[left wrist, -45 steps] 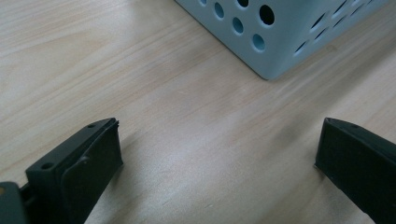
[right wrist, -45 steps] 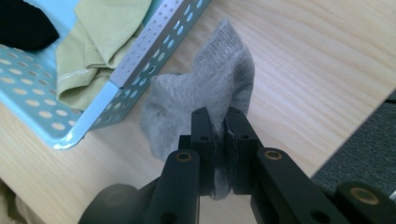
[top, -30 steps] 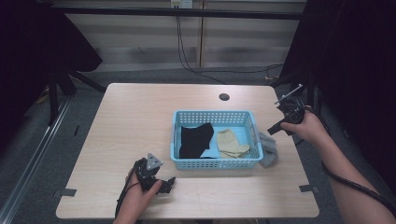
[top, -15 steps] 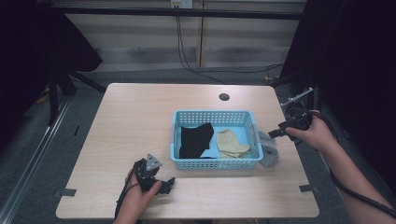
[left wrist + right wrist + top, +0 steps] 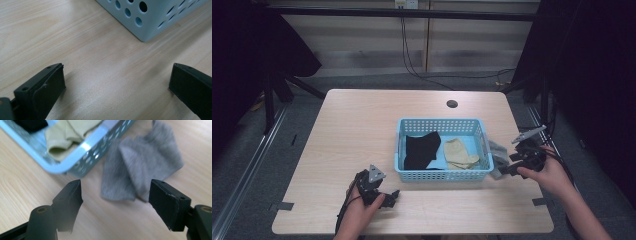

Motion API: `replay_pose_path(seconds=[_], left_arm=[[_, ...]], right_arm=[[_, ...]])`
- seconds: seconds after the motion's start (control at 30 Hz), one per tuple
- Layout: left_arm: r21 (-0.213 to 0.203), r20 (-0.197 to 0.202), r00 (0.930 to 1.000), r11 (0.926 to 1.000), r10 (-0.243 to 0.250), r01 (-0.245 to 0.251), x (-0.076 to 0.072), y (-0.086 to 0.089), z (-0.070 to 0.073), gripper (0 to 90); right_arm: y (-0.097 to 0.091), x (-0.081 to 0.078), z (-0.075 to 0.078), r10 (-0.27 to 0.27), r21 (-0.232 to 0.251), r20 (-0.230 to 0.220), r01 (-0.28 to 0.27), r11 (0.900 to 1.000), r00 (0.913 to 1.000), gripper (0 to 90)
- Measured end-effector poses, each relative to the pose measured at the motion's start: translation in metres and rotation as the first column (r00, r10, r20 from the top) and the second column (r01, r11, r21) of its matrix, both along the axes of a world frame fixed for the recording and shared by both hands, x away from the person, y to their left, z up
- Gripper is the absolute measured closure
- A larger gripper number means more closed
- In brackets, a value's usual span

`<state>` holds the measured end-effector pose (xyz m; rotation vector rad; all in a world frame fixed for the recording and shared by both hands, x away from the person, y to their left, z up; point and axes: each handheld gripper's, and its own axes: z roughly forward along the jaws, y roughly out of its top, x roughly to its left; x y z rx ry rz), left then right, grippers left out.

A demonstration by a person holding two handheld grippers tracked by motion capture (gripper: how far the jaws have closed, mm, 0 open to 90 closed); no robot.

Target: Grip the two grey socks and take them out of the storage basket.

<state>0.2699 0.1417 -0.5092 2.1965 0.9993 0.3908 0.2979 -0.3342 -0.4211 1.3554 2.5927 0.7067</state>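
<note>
A blue perforated basket point(image 5: 439, 175) stands on the wooden table and holds a black cloth point(image 5: 421, 149) and a beige sock point(image 5: 458, 153). A crumpled grey cloth point(image 5: 497, 152) lies on the table against the basket's right side. My right gripper point(image 5: 506, 169) hovers low over that grey cloth point(image 5: 142, 167). Its jaws have just been opening and stand open point(image 5: 115, 197), with the cloth's near edge between the tips, untouched. My left gripper point(image 5: 391, 196) rests on the table by the basket's near left corner point(image 5: 147, 22), open point(image 5: 115, 85) over bare wood.
The basket rim point(image 5: 82, 150) lies just left of the right gripper's jaws. A round cable hole point(image 5: 452, 104) sits near the table's far edge. Bare tabletop point(image 5: 357, 130) stretches left of the basket. Dark curtains hang on both sides.
The right hand came from the table's right edge toward the near side and down to the grey cloth, its jaws spreading wider. The left hand stayed still.
</note>
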Motion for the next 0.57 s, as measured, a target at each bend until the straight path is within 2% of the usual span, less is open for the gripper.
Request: replay_pose_path(seconds=[0.17,0.23,0.37,0.4,0.43,0.47,0.53,0.57], left_arm=[[0.000,0.000,1.0000,1.0000,0.000,0.000,0.000,0.000,0.000,0.0],[0.001,0.000,1.0000,1.0000,-0.001,0.001,0.000,0.000,0.000,0.0],[0.004,-0.001,1.0000,1.0000,-0.003,0.003,0.000,0.000,0.000,0.0],[0.000,0.000,1.0000,1.0000,0.000,0.000,0.000,0.000,0.000,0.0],[0.000,0.000,1.0000,1.0000,0.000,0.000,0.000,0.000,0.000,0.0],[0.000,0.000,1.0000,1.0000,0.000,0.000,0.000,0.000,0.000,0.0],[0.000,0.000,1.0000,1.0000,0.001,-0.001,0.000,0.000,0.000,0.0],[0.002,0.001,1.0000,1.0000,0.002,-0.002,0.000,0.000,0.000,0.0]], right_arm=[[0.002,-0.018,-0.018,-0.007,0.025,0.000,0.007,0.9997,1.0000,25.7],[0.003,-0.025,-0.026,-0.004,0.038,0.010,0.004,0.9993,0.9999,25.7],[0.007,-0.040,-0.035,-0.051,0.101,0.056,0.045,0.9938,0.9971,25.9],[0.009,-0.042,-0.037,-0.026,0.080,0.036,0.023,0.9965,0.9990,25.3],[0.010,-0.044,-0.037,-0.003,0.060,0.042,0.000,0.9982,0.9991,25.9],[0.010,-0.046,-0.036,-0.013,0.073,0.060,0.009,0.9973,0.9981,25.9],[0.009,-0.046,-0.034,-0.007,0.095,0.067,0.001,0.9955,0.9977,25.9],[0.009,-0.047,-0.032,-0.011,0.088,0.070,0.005,0.9961,0.9975,25.8]])
